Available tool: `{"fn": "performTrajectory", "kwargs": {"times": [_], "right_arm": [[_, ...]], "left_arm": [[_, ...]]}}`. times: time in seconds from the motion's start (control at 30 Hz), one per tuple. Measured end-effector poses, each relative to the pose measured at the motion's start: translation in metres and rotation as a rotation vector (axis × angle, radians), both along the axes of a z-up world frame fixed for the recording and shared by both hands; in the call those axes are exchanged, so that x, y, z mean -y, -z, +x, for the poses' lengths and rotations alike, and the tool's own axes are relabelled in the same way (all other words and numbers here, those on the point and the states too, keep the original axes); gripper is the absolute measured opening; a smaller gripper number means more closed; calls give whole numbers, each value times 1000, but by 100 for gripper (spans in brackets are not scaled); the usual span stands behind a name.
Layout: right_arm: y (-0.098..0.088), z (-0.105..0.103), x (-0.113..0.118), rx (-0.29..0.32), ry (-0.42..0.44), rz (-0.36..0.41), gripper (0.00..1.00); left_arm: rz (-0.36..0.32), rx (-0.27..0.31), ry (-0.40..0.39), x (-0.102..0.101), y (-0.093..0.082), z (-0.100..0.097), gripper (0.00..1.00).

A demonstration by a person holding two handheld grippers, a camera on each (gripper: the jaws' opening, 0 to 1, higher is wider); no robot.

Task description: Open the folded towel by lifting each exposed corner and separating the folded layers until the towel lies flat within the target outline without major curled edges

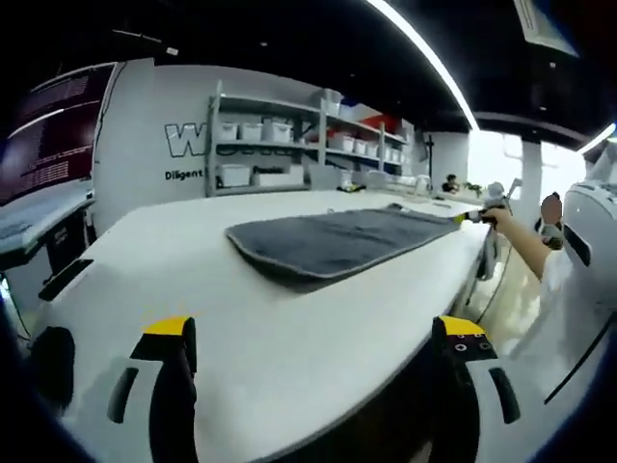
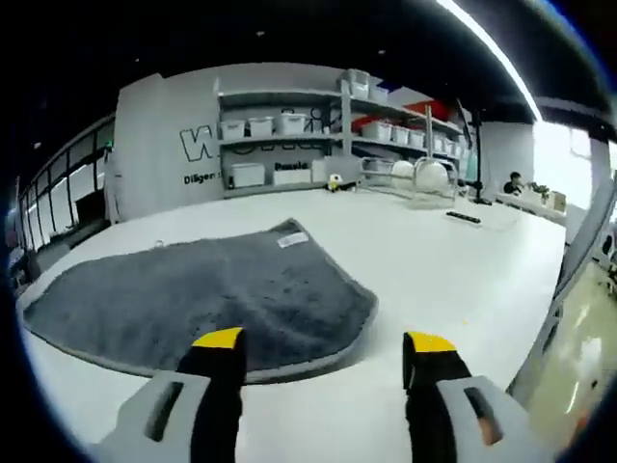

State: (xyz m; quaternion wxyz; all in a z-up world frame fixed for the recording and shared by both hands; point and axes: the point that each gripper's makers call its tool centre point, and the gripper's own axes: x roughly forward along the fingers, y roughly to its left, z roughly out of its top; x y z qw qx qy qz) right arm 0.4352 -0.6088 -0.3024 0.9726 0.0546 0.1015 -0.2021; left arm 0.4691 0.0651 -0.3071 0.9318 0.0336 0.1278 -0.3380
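Towel (image 2: 202, 289) lies just beyond right gripper's (image 2: 323, 352) parted jaws.

The towel (image 2: 202, 294) was plain dark grey with a small white label at its far edge. The surface (image 2: 453, 260) beneath it was white. Each claw, left (image 1: 313, 333) and right (image 2: 323, 347), was black with yellow tips. The far wall (image 1: 145, 135) was pale grey with white and black lettering.
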Motion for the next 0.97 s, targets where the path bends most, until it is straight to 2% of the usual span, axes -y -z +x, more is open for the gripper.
{"fn": "performTrajectory", "kwargs": {"times": [0.07,0.17,0.23,0.3,0.33,0.4,0.43,0.47,0.5,0.6,0.67,0.7,0.8,0.87,0.97], "right_arm": [[-14,-5,-30,49,-50,-32,98],[-25,-10,-80,94,-128,-94,99],[-24,-11,-105,108,-168,-96,99],[-20,-9,-128,115,-231,-77,99],[-17,-8,-137,112,-257,-66,99],[-15,-8,-152,105,-288,-55,99],[-17,-8,-163,114,-315,-74,99],[-18,-9,-170,117,-329,-83,99],[-18,-10,-176,116,-338,-89,99],[-17,-10,-184,89,-348,-117,99],[-17,-8,-183,75,-353,-127,99],[-18,-7,-180,64,-352,-130,99],[-16,-10,-164,20,-319,-141,99],[-16,-17,-153,9,-285,-147,99],[-14,-27,-141,-6,-243,-152,99]], "left_arm": [[21,57,-19,-16,-20,3,99],[54,159,-41,-41,-61,12,99],[72,219,-83,-66,-95,25,99],[100,250,-101,-84,-112,39,99],[134,204,-121,-99,-112,51,99],[141,117,-205,-118,-112,61,99],[171,150,-189,-113,-118,60,99],[183,208,-160,-102,-126,57,99],[156,243,-139,-87,-130,52,97],[58,244,-51,-34,-112,25,98],[-5,214,-22,-9,-89,11,98],[-42,169,-11,3,-70,6,98],[-58,42,2,14,-29,3,99],[-38,19,2,13,-18,6,99],[-8,26,-5,10,-19,10,99]]}}
